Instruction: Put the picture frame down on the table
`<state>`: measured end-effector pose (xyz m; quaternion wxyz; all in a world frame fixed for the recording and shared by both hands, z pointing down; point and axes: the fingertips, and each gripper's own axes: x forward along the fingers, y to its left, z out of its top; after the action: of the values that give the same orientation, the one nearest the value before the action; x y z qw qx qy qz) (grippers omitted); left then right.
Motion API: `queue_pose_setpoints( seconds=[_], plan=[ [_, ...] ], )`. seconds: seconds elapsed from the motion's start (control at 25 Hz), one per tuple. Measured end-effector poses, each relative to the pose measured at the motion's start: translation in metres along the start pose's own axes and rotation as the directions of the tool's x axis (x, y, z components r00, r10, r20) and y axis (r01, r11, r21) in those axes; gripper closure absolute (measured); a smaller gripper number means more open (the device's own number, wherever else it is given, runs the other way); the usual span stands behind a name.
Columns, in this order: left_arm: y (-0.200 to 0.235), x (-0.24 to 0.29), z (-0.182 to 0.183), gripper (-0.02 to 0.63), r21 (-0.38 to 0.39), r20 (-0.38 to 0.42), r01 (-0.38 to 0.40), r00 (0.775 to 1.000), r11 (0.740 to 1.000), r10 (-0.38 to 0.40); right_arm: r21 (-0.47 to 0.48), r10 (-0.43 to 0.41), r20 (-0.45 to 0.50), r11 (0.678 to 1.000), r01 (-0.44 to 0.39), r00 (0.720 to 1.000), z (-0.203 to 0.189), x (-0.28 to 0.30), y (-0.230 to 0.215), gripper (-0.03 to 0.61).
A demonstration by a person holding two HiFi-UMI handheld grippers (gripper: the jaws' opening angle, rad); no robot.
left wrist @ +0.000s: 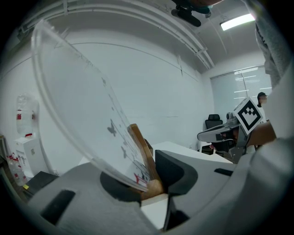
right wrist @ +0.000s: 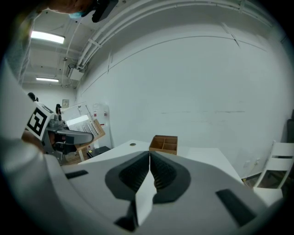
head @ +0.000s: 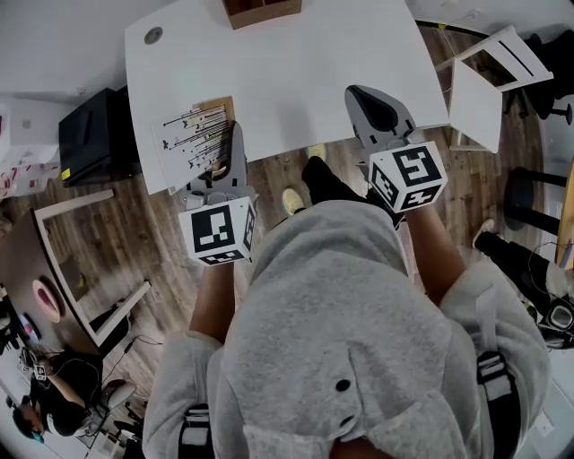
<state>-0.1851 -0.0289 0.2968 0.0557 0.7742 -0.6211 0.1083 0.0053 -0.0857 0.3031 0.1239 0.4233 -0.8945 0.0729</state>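
The picture frame point(head: 195, 134) is a clear sheet with a print of thin dark lines and a wooden back. It hangs over the front left corner of the white table point(head: 305, 63). My left gripper point(head: 235, 136) is shut on the frame's lower edge. In the left gripper view the clear sheet point(left wrist: 87, 110) rises tilted to the upper left, with the wooden back point(left wrist: 143, 156) pinched between the jaws. My right gripper point(head: 369, 100) is shut on nothing, above the table's front edge. Its jaws point(right wrist: 149, 158) meet, and the frame point(right wrist: 85, 121) shows far left.
A wooden compartment box point(head: 261, 11) stands at the table's far edge, also visible as the wooden box point(right wrist: 165, 144). A round cable hole point(head: 153, 35) is at the far left corner. A white chair point(head: 484, 85) stands right of the table and a black case point(head: 90, 134) left.
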Motion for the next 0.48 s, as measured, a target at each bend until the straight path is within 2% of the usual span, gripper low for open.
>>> queue_pose_setpoints(
  seconds=[0.48],
  plan=[
    [0.001,0.06,0.014,0.502,0.032,-0.028,-0.012,1.0,0.999,0.013,0.017,0.019,0.007,1.0,-0.019,1.0,0.012,0.041,-0.05,0.552]
  ],
)
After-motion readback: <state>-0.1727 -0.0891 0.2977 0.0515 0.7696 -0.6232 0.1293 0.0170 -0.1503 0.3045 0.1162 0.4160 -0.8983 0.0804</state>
